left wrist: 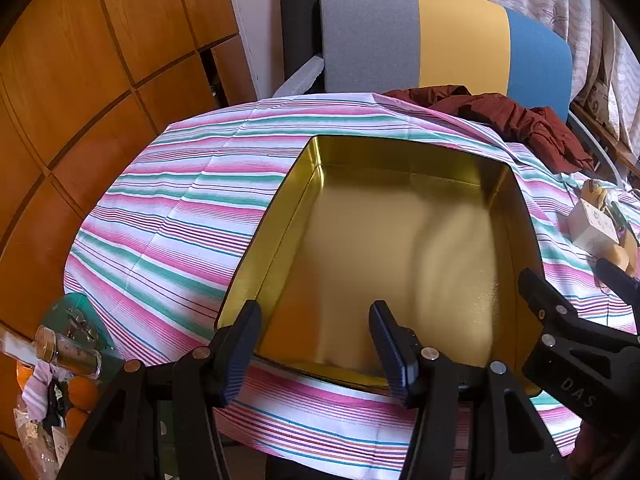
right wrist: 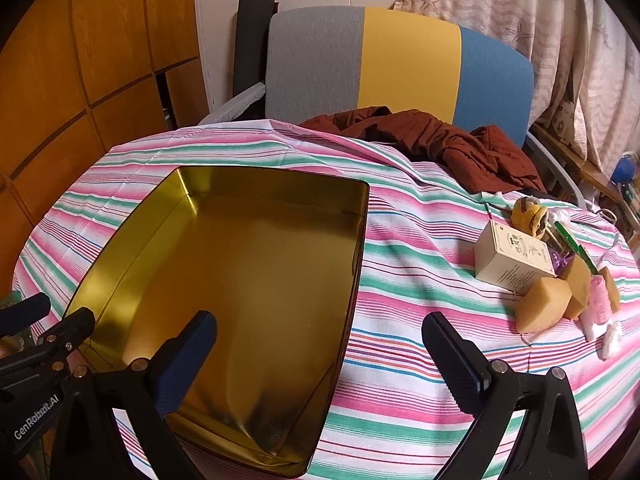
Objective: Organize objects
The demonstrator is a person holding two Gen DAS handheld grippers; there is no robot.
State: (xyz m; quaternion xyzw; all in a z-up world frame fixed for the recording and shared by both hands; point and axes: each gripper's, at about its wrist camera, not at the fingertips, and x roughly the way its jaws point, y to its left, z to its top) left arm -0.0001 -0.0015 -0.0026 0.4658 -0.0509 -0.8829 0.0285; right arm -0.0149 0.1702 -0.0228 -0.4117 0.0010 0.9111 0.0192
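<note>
I am holding the left gripper [left wrist: 316,344] half-spread and the right gripper [right wrist: 320,356] at its widest, both sets of fingers gripping nothing, hovering over the bare gold tin [right wrist: 168,216]; the box [right wrist: 512,260] and sponges [right wrist: 544,308] are lying on the striped tabletop [right wrist: 400,320] to its right

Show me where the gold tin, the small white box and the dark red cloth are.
gold tin [right wrist: 240,264], right wrist view, on its bare floor.
small white box [right wrist: 508,264], right wrist view, on its front face.
dark red cloth [right wrist: 460,148], right wrist view, on its crumpled middle.
</note>
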